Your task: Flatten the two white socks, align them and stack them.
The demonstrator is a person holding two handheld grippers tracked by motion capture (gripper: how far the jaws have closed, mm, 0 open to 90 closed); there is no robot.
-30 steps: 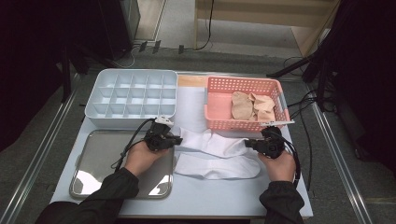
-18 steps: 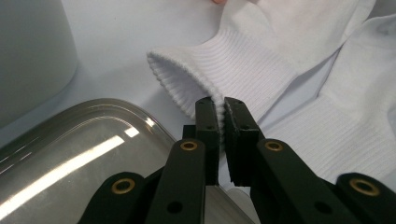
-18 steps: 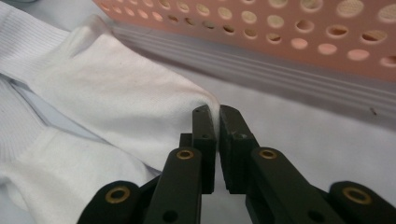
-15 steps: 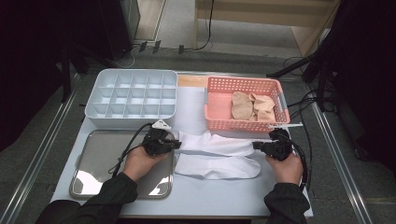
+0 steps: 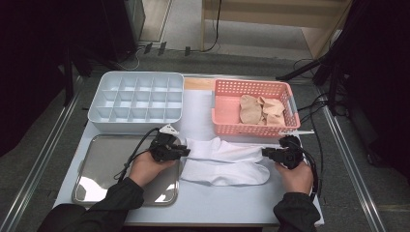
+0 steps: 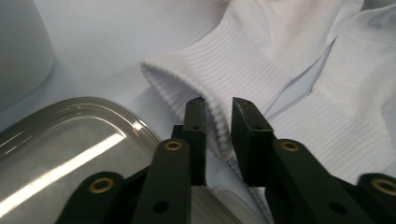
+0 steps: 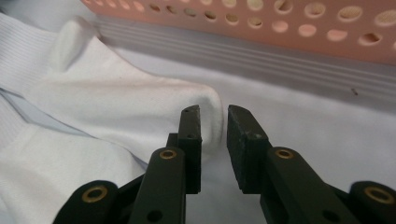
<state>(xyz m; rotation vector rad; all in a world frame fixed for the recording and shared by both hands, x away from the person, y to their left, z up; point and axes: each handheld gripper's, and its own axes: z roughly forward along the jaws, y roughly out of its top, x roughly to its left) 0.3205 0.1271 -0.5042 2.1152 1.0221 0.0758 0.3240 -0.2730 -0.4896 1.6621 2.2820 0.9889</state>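
Note:
Two white socks lie overlapped on the white table in the high view, the upper sock (image 5: 227, 149) stretched flat over the lower sock (image 5: 227, 174). My left gripper (image 5: 186, 151) is shut on the upper sock's ribbed cuff (image 6: 187, 79), whose edge sits between the jaws of the left gripper (image 6: 218, 107). At the other end, my right gripper (image 5: 263, 152) pinches that sock's toe (image 7: 205, 100); the right gripper (image 7: 214, 114) holds the fabric in its narrow gap.
A pink basket (image 5: 251, 129) with beige socks (image 5: 261, 110) stands just behind the right gripper. A white divided box (image 5: 140, 126) sits at the back left. A shiny metal tray (image 5: 104, 159) lies under my left hand, its rim (image 6: 93, 105) next to the cuff.
My right gripper has moved to the right with the toe, pulling the upper sock out straighter. The left gripper has shifted slightly toward me while holding the cuff.

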